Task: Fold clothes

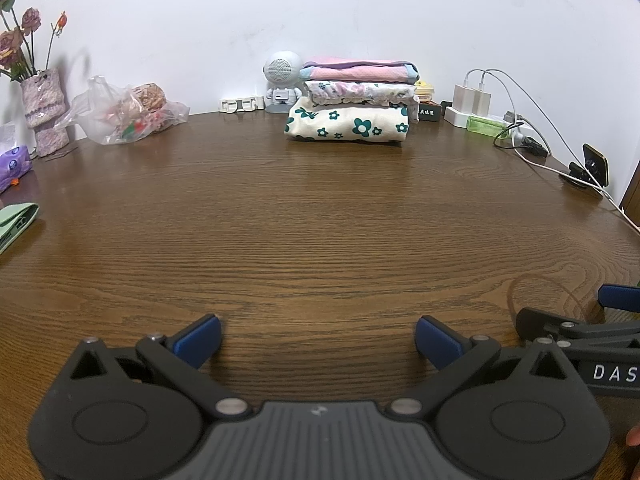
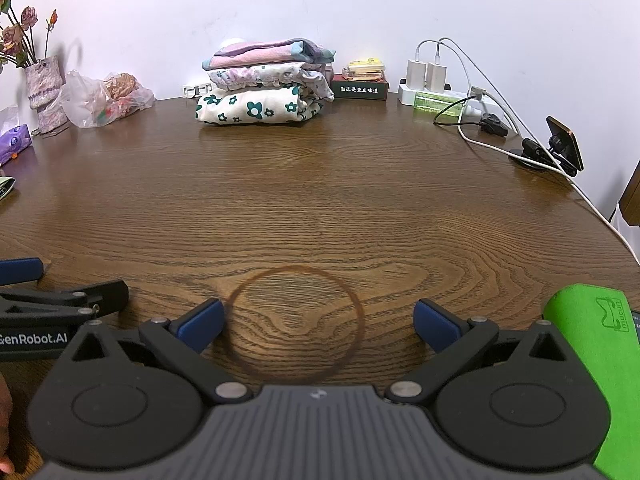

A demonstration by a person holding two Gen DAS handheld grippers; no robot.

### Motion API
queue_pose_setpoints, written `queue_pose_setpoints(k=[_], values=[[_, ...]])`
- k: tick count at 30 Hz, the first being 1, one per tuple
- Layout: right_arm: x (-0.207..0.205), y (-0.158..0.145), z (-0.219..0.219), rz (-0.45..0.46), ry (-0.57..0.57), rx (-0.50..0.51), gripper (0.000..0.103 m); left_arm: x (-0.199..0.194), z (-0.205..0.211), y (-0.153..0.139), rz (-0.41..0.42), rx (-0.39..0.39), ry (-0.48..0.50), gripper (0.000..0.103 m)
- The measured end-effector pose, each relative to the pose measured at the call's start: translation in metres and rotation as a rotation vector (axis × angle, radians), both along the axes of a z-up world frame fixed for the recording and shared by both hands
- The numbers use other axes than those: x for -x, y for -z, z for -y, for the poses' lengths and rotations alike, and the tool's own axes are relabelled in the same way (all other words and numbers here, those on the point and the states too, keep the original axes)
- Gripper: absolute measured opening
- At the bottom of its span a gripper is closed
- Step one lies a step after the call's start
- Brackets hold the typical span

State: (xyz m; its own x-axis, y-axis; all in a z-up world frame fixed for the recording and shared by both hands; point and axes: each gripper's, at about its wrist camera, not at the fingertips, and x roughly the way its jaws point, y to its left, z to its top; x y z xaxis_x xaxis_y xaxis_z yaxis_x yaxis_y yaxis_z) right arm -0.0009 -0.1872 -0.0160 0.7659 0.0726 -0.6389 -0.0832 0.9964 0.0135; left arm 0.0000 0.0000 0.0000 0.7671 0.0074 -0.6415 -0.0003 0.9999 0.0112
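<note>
Both grippers hover low over the wooden table [image 1: 320, 220] side by side, each with its blue-padded fingers spread wide apart and nothing between them: the left gripper [image 1: 318, 340] and the right gripper [image 2: 318, 326] are empty. Straight ahead of the fingers, well apart from them and close to the wall at the far edge, sits a stack of folded clothes [image 1: 352, 98]: a cream piece with dark green flowers [image 1: 348, 124] at the bottom, a pale floral frilled piece [image 1: 360, 92] on it, and a pink piece [image 1: 356, 70] on top. Judging by that tidy pile and the bare wood just in front of both sets of fingers, the folding looks largely done; no loose garment lies within reach in either view. A pale green fabric item [image 1: 16, 224] far off to the left of the left fingers may be something left to fold, though too little of it shows to tell. The stack's long axis runs crosswise to the fingers, left to right along the wall, with the rounded fold edges facing the grippers.
</note>
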Motion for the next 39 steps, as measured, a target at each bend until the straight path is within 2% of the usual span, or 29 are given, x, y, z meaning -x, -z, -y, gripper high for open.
queue_pose_setpoints(k=[39], values=[[0.0002,-0.0012,0.0004,-0.001,-0.009,0.001,0.103,-0.0016,0.0024,0.0000,0.000,-0.001,-0.019,0.103]])
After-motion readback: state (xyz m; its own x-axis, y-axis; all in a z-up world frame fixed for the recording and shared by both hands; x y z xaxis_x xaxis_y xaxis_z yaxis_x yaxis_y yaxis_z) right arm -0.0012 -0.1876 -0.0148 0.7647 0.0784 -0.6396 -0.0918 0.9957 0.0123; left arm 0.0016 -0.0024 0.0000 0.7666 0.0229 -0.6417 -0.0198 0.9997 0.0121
